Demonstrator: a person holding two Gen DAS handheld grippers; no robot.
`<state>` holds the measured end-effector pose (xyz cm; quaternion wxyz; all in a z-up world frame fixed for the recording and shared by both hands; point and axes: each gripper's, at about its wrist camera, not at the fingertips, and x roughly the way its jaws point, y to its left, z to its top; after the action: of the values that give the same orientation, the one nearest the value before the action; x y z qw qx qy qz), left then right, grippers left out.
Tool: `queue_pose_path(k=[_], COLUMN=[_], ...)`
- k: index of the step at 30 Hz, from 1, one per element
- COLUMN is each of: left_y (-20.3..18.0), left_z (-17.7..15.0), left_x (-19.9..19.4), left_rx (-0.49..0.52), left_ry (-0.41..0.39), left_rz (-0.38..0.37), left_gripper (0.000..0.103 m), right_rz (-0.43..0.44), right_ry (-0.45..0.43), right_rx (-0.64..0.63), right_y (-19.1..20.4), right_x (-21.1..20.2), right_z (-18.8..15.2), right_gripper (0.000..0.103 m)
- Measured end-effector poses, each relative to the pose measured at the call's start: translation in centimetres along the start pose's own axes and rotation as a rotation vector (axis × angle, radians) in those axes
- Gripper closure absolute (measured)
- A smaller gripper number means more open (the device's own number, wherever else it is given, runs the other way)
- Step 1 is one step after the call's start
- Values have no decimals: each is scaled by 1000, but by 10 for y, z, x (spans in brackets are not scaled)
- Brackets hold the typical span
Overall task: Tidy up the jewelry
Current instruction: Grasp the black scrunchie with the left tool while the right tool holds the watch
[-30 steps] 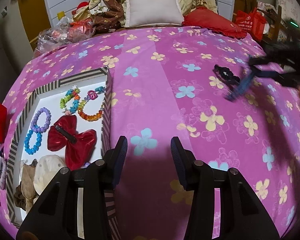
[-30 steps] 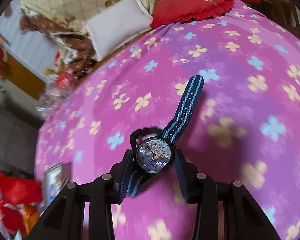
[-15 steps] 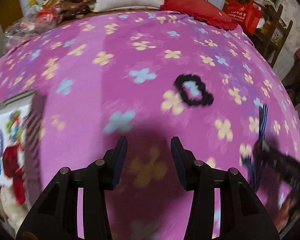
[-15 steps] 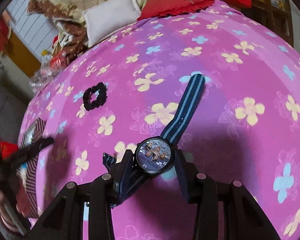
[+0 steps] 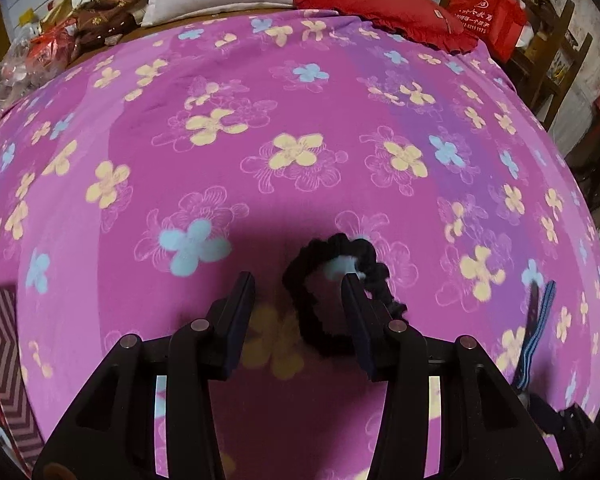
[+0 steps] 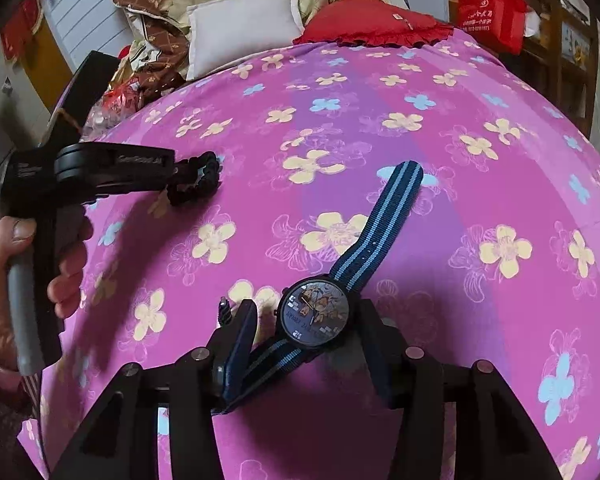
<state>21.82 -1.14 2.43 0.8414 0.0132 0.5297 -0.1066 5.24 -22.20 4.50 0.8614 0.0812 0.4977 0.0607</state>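
Lying flat, blue-striped watch [image 6: 318, 314] shows patterned dial.

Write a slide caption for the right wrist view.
Open right gripper straddles a striped-strap watch on the flowered bedspread; left gripper reaches a black scrunchie.

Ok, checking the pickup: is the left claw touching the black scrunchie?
Touching. Left wrist view: left claw has one finger inside the scrunchie loop, band against it.
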Motion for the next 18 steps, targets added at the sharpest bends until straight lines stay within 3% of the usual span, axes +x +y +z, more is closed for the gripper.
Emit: queue_pose_path(k=[4,6,7,11,18], left_y=[-10,-14,-15,-19,-3], left_z=[-1,-5,-5,-12,-40], left_x=[3,1,1,-10,-81], left_rx=[25,36,30,42,33], left_ry=[-20,-28,-17,-16,-105], left_rz=[52,46,42,44,6], left_gripper=[65,97,98,100,100], right_rz=[-51,-81,-104,-95,21], right_ry=[-14,-25,-34,-48,-84], right_rx=[-33,-60,-75,-68,-16], right_y=[9,13,17,16,15], right_x=[1,2,3,3,-10], right_z=[-4,-6,-7,-7,-8], right_gripper=[54,55,61,61,62])
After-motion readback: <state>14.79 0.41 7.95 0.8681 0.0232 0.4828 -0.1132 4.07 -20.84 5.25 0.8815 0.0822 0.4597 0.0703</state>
